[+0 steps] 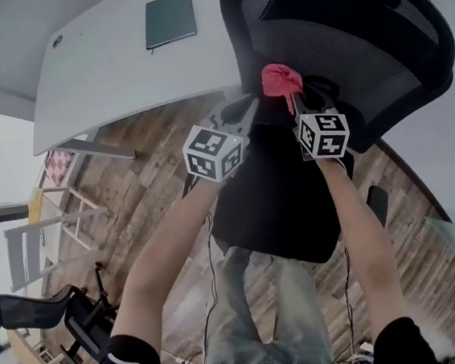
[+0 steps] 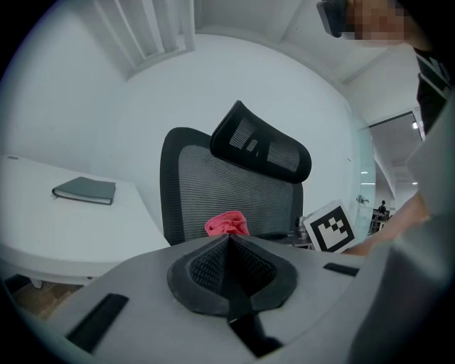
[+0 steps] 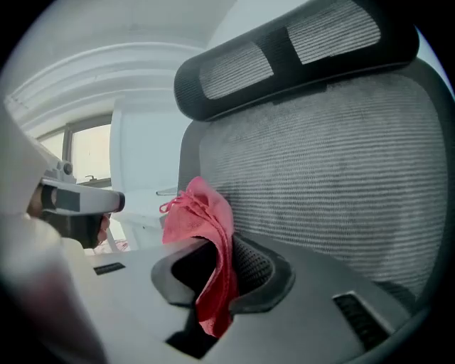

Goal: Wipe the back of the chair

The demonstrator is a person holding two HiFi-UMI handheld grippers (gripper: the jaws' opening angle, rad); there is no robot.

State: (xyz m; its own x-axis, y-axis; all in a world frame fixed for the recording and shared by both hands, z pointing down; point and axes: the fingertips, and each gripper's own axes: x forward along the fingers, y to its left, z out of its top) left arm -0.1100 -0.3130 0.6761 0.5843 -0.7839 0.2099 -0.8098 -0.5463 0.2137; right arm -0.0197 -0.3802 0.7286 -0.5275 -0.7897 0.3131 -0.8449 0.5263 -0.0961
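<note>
At chair back (image 3: 334, 192): right gripper (image 3: 220, 266) clamps pink cloth (image 3: 199, 213) just beside mesh; left gripper (image 2: 229, 270) closed, empty. Wiping apparently mostly ahead.

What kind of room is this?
Probably an office: a black mesh desk chair with a headrest stands beside a long white desk, and a dark grey notebook lies on that desk.
</note>
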